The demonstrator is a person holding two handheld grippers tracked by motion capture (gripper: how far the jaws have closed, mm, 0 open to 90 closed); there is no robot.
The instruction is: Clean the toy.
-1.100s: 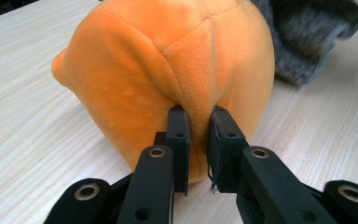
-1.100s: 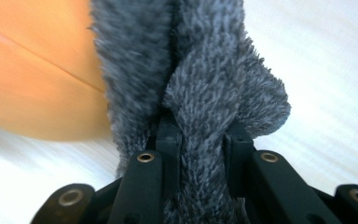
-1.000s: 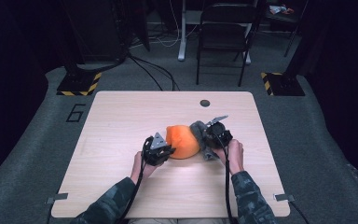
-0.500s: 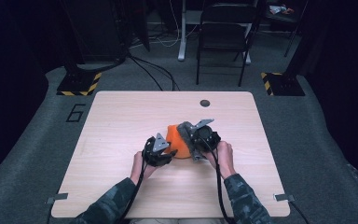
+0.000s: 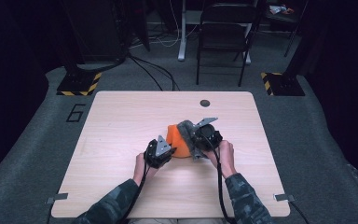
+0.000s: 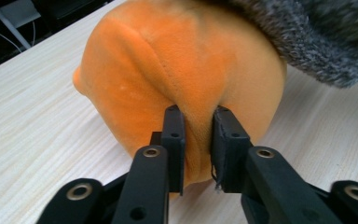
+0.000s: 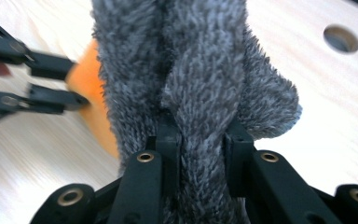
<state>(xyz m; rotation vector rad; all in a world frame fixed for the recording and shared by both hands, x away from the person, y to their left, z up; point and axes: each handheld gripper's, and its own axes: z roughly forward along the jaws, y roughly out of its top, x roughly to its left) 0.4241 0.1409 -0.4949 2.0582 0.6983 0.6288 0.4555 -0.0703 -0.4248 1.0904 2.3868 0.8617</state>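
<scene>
The orange plush lies at the middle of the table, well this side of the round hole near the far edge. A grey fuzzy cloth is draped over the plush's right end, on the side towards the hole.

The left gripper sits at the plush's near-left side. Its jaws have just been closing, and in the left gripper view they pinch a raised fold of the orange fabric between the pads. The right gripper is at the plush's right end; its jaws are clamped on a thick ridge of the grey cloth, which rises straight ahead of them.

The plush's long axis runs left to right, from one gripper to the other, so each hand holds an opposite end. The cloth lies wholly on the right hand's side. By my reading, the coming move is a pull apart along that axis, the left hand anchoring the plush while the right draws the cloth away from it.
</scene>
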